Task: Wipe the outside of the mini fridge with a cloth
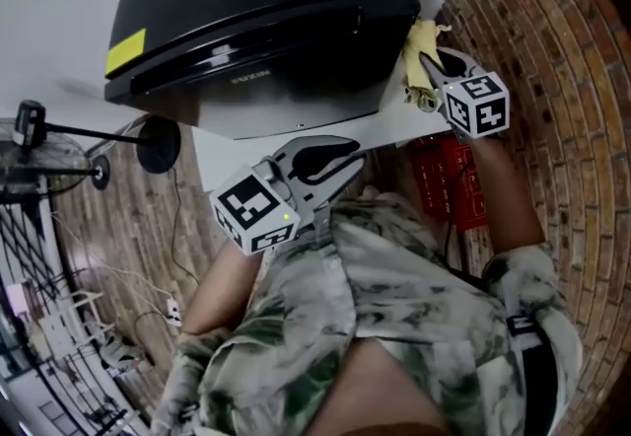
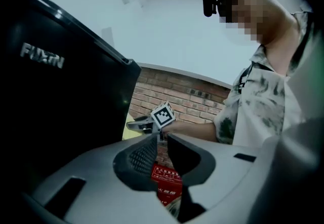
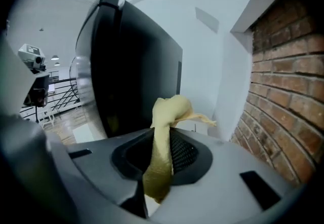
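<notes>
The black mini fridge (image 1: 256, 20) stands on a white base, seen from above its door; its dark side fills the left gripper view (image 2: 50, 106) and the middle of the right gripper view (image 3: 131, 76). My right gripper (image 1: 431, 79) is at the fridge's right side, shut on a yellow cloth (image 1: 418, 54). The cloth (image 3: 169, 111) bunches up out of the right gripper (image 3: 164, 132) and hangs down between its jaws. My left gripper (image 1: 345, 156) is low in front of the fridge, jaws together, nothing in them. From the left gripper (image 2: 161, 139) I see the right gripper (image 2: 137, 124) beside the fridge.
A brick wall (image 1: 552, 49) runs close along the right. A red box (image 1: 449, 182) lies low between the fridge's white base (image 1: 227, 163) and the wall. A black fan on a stand (image 1: 148, 143) and cables are at the left. A yellow sticker (image 1: 126, 51) marks the fridge top.
</notes>
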Available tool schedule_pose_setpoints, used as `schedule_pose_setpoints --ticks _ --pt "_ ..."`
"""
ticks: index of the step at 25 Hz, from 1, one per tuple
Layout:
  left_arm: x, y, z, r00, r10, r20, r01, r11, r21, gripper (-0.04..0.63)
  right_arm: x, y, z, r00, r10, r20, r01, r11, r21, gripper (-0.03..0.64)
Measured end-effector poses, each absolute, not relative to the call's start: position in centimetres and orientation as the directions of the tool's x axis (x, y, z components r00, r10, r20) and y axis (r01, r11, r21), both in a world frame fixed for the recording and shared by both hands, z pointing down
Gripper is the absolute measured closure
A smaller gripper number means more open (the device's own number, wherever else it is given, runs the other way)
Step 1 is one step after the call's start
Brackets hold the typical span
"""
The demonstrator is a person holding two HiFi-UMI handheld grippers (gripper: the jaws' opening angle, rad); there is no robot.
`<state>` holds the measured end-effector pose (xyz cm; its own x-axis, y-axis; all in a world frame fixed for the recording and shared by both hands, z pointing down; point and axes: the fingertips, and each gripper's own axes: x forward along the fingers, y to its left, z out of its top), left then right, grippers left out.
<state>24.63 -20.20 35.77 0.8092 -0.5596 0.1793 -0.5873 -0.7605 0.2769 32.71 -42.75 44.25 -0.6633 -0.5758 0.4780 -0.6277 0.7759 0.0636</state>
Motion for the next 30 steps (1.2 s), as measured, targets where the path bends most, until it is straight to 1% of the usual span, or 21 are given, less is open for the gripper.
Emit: schedule_pose_setpoints --ticks 6,11,15,18,22,27,30 --pt "18.3 -14.0 35.9 0.858 -0.497 0.133 -0.513 -0.813 0.275 0.523 34.3 -35.5 39.1 -0.504 -0.757 0.417 -0.786 0.601 0.142 0.532" --pt "14.9 -8.2 36.9 0.881 -0.455 0.131 -0.473 -0.833 0.285 0.523 31.6 -26.7 37.4 -0.485 -0.786 0.382 -0.811 0.568 0.139 0.532" --pt "11.7 -5.3 37.8 0.881 -0.444 0.165 -0.473 -0.83 0.294 0.523 27.2 -21.2 38.7 -0.529 -0.744 0.407 -0.786 0.611 0.095 0.532" --pt "9.3 -5.1 38.1 0.86 -0.481 0.173 -0.511 -0.808 0.294 0.523 23.2 -19.2 39.6 -0.589 -0.687 0.424 -0.734 0.675 0.074 0.532" --pt "7.0 -6.0 37.9 0.825 -0.533 0.188 -0.565 -0.766 0.306 0.523 18.3 -18.7 39.4 -0.656 -0.629 0.417 -0.649 0.752 0.112 0.532" --pt "2.7 -6.4 37.9 0.77 -0.588 0.245 -0.637 -0.723 0.267 0.523 11.7 -18.2 39.0 -0.757 -0.538 0.37 -0.543 0.833 0.101 0.532" --pt "0.5 -6.0 38.7 0.75 -0.615 0.243 -0.661 -0.689 0.296 0.523 8.5 -17.2 39.9 -0.785 -0.495 0.371 -0.505 0.86 0.078 0.532"
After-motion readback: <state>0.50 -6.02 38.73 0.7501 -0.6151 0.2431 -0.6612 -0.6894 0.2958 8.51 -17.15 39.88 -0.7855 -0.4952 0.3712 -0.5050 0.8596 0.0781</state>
